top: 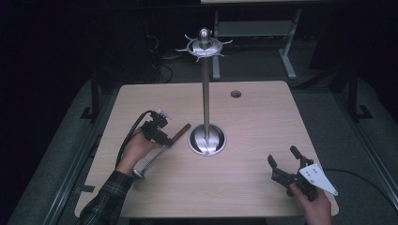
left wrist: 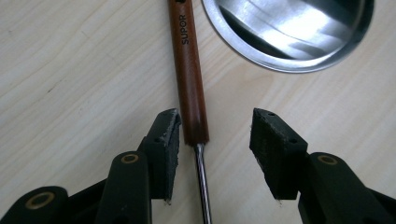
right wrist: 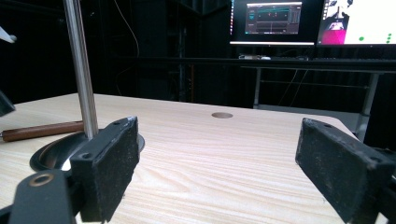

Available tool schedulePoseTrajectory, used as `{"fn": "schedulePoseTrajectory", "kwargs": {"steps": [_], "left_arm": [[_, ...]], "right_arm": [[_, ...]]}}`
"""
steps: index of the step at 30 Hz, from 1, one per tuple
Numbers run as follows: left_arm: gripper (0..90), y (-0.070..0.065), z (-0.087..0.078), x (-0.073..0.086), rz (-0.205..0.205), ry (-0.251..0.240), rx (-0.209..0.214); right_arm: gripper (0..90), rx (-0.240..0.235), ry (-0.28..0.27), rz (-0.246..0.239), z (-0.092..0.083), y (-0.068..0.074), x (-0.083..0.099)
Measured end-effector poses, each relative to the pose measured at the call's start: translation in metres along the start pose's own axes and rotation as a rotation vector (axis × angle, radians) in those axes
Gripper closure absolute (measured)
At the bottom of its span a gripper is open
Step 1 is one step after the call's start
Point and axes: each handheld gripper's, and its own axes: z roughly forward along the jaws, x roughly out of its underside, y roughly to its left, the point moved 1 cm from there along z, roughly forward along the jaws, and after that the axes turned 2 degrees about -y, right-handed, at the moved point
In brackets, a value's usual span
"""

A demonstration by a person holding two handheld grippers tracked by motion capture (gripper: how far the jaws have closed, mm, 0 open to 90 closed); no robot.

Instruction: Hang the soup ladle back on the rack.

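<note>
A utensil with a brown wooden handle (top: 181,131) marked SUPOR (left wrist: 189,70) and a thin metal shaft (top: 152,161) lies flat on the table, just left of the stand's round base. My left gripper (top: 168,140) points down over it. Its jaws (left wrist: 215,121) straddle the spot where handle meets shaft; the left pad is close beside the handle, the right pad stands well apart, so it is open. My right gripper (top: 282,155) rests near the front right of the table, open (right wrist: 219,140), with nothing between its pads.
A steel stand rises mid-table: dished base (top: 207,139) (left wrist: 289,32), tall pole (top: 205,93) (right wrist: 81,70), ring of hooks (top: 204,46) on top. The wooden table (top: 253,122) has a cable hole (top: 236,93) at the back. Monitors (right wrist: 273,21) glow beyond the far edge.
</note>
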Motion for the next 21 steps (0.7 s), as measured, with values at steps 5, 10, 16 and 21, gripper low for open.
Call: {"fn": "schedulePoseTrajectory", "kwargs": {"steps": [5,10,16,21], "left_arm": [[52.2,0.004,0.013,-0.004,-0.001,0.023,0.001],[54.4,0.007,0.024,-0.008,0.004,0.044,-0.013],[58.3,0.007,0.029,-0.008,0.019,0.079,-0.035],[61.3,0.007,0.032,-0.008,0.019,0.086,-0.033]], "right_arm": [[13.0,0.0,-0.001,0.0,0.0,0.0,0.0],[13.0,0.0,0.0,0.0,0.0,0.0,0.0],[13.0,0.0,0.0,0.0,0.0,0.0,0.0],[13.0,0.0,0.0,0.0,0.0,0.0,0.0]]}}
